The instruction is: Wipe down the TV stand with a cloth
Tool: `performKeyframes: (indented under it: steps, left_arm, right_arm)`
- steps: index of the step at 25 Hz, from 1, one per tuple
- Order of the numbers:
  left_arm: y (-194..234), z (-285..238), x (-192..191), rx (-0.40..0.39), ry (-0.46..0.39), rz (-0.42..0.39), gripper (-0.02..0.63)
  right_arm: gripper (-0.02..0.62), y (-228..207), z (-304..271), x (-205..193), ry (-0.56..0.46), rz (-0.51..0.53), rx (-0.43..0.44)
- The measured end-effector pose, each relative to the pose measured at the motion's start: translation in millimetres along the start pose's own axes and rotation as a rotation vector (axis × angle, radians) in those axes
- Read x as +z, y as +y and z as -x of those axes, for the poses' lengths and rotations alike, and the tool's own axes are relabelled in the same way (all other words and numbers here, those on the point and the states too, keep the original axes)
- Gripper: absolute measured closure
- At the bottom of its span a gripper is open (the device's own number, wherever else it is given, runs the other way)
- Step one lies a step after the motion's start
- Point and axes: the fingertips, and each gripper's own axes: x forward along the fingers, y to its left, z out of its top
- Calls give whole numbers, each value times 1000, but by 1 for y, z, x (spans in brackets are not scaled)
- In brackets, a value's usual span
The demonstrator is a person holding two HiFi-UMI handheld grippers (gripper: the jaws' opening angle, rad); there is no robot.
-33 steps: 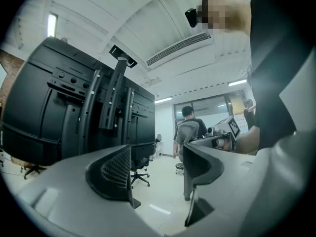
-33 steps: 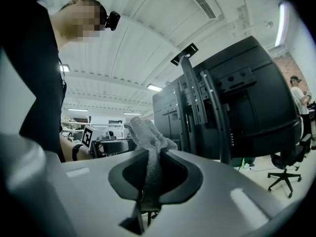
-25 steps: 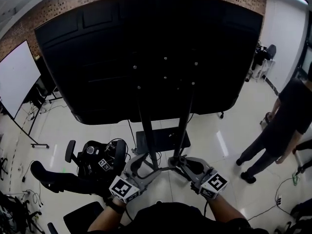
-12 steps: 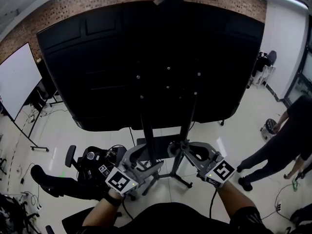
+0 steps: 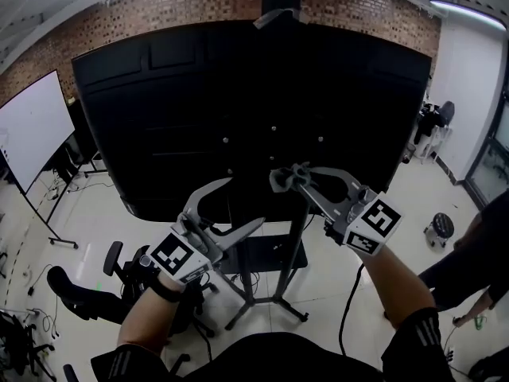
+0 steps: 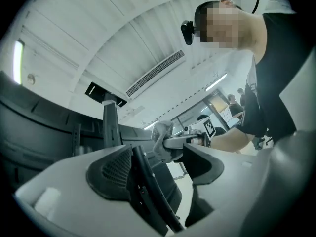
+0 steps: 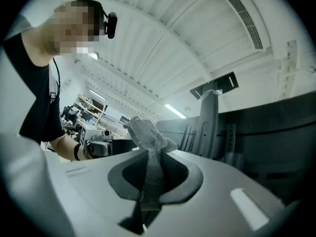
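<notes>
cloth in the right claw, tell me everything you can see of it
The cloth is small, grey and nubbly, like towelling or microfibre. It is pinched in the shut jaws of the right claw. A crumpled tuft sticks out past the tips and a narrow strip runs back between them. In the head view it is held up in front of the TV's black back panel; whether it touches the panel can't be told.

The pale, glossy floor (image 5: 87, 213) is carrying the TV stand (image 5: 293, 265), whose splayed feet are resting on it. A black chair (image 5: 79, 289) is standing to the left, with a whiteboard (image 5: 32, 126) on its frame farther left. A small stool (image 5: 440, 229) is standing at right, near a person (image 5: 469, 265).
</notes>
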Motion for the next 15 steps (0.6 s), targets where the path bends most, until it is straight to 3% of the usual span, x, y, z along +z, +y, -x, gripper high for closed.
performKeyframes:
  steps: [8, 15]
  left_arm:
    - [50, -45, 83, 7, -80, -114, 259]
    - [84, -76, 134, 10, -82, -196, 259]
  right_arm:
    - [555, -81, -47, 97, -4, 296, -85]
    - [554, -137, -88, 173, 25, 413, -150]
